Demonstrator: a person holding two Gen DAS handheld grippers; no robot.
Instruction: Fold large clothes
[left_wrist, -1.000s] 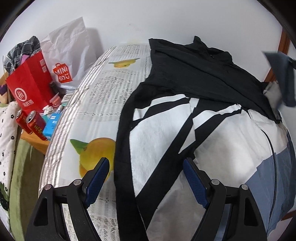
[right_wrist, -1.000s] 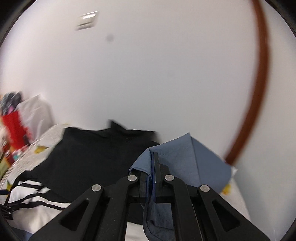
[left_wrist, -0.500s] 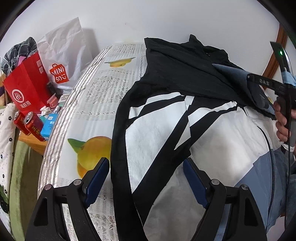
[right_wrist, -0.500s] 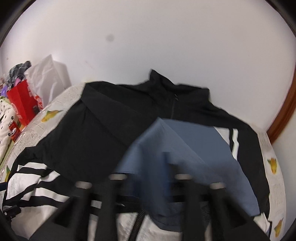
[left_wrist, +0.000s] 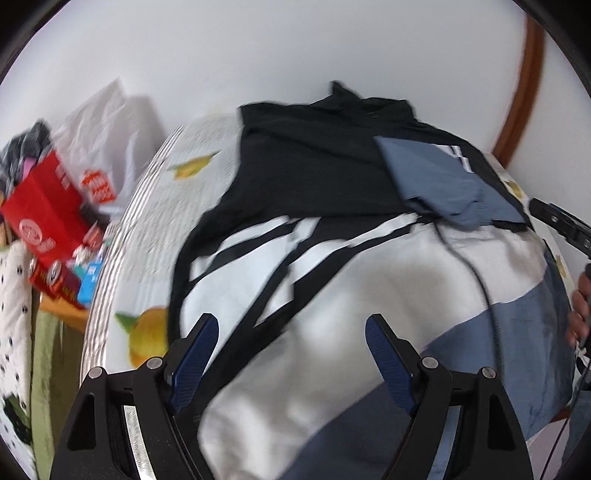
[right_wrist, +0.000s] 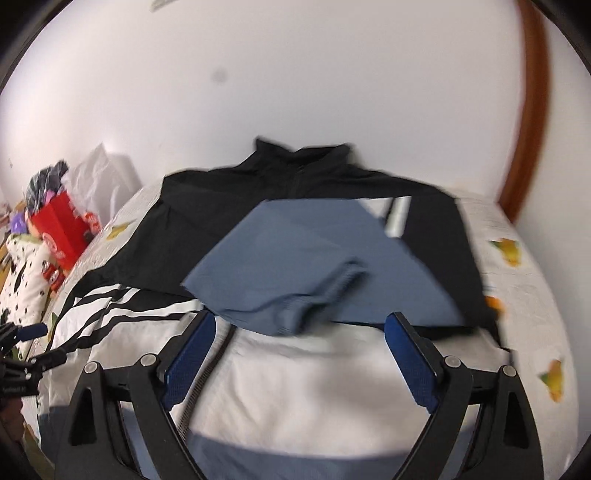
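A large jacket (left_wrist: 369, 273) in black, white and grey-blue lies spread on the table, collar at the far end; it also shows in the right wrist view (right_wrist: 295, 376). Its grey-blue sleeve (right_wrist: 314, 258) lies folded across the chest, cuff toward me, and shows in the left wrist view (left_wrist: 439, 184). My left gripper (left_wrist: 291, 354) is open and empty above the jacket's lower left part. My right gripper (right_wrist: 301, 350) is open and empty just in front of the sleeve cuff. The right gripper's body (left_wrist: 557, 221) shows at the left view's right edge.
The table wears a white cloth with lemon prints (left_wrist: 147, 332). Left of it stand a red paper bag (left_wrist: 40, 210), a white bag (left_wrist: 103, 147), red cans (left_wrist: 55, 280) and a spotted cloth (right_wrist: 26, 273). A white wall and a brown wooden frame (right_wrist: 532, 110) lie behind.
My right gripper carried the grey-blue sleeve over the jacket's chest, opened and let it go; the sleeve now lies folded there. My left gripper stayed open and rose slightly.
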